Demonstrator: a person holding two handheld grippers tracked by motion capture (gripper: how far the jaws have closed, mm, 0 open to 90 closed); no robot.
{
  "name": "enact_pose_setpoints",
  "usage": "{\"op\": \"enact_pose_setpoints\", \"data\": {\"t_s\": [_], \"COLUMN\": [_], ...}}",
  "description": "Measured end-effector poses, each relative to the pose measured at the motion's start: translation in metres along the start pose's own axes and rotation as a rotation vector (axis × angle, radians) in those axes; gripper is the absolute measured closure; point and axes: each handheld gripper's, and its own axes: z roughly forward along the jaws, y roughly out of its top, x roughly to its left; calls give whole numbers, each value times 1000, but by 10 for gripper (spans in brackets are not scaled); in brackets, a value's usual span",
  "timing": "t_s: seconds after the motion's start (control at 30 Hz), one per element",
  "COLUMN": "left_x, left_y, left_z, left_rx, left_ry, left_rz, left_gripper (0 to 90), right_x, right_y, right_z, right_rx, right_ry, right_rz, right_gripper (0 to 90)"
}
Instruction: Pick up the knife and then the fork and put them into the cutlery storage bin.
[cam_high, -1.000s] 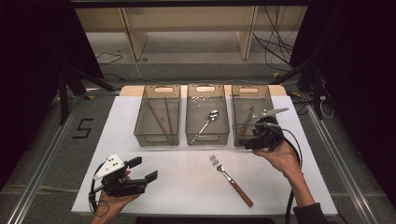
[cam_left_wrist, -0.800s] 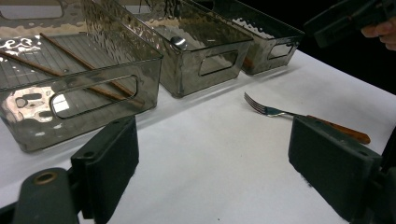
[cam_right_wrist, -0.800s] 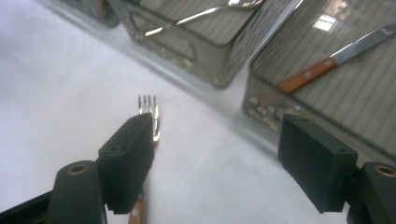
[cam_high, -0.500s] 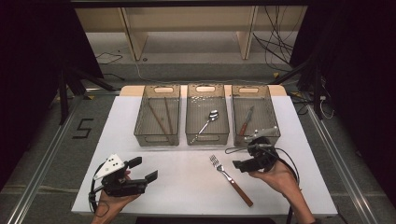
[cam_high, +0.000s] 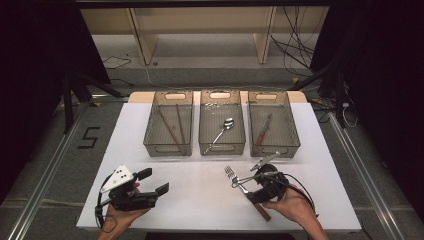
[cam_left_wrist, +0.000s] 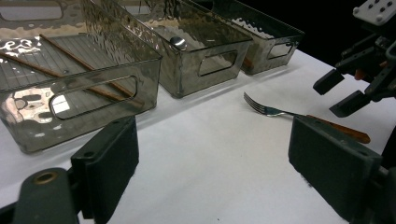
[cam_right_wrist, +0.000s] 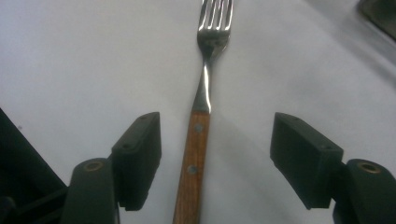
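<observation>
3 clear bins sitting in a row at far side of white table (cam_high: 200, 200). Left bin (cam_high: 169, 123): holding 2 brown chopsticks (cam_high: 172, 125), lying lengthwise. Mid bin (cam_high: 222, 122): holding a metal spoon (cam_high: 221, 133), bowl end toward the far wall. Right bin (cam_high: 272, 123): holding a red-handled utensil (cam_high: 263, 131), prob. a knife, can't tell for sure.

Fork (cam_right_wrist: 204, 100) w/ wooden handle lying flat on table in front of the bins, between mid and right, tines pointing toward them.

Right gripper (cam_right_wrist: 215, 154) hanging low over fork, jaws straddling the handle, pads not touching it; jaws have just been closing in a bit, nothing gripped.

Left gripper (cam_left_wrist: 212, 161) resting near table's front-left, well apart from fork, jaws spread wide, empty.
</observation>
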Motion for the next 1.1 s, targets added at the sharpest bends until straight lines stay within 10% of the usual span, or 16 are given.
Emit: {"op": "enact_pose_setpoints", "data": {"t_s": [1.1], "left_x": [0], "left_y": [0], "left_z": [0], "left_rx": [-1], "left_ry": [0], "left_rz": [1], "left_gripper": [157], "right_x": [14], "right_y": [-5], "right_z": [27], "right_rx": [144], "right_ry": [-23], "right_rz": [-77], "right_gripper": [723]}}
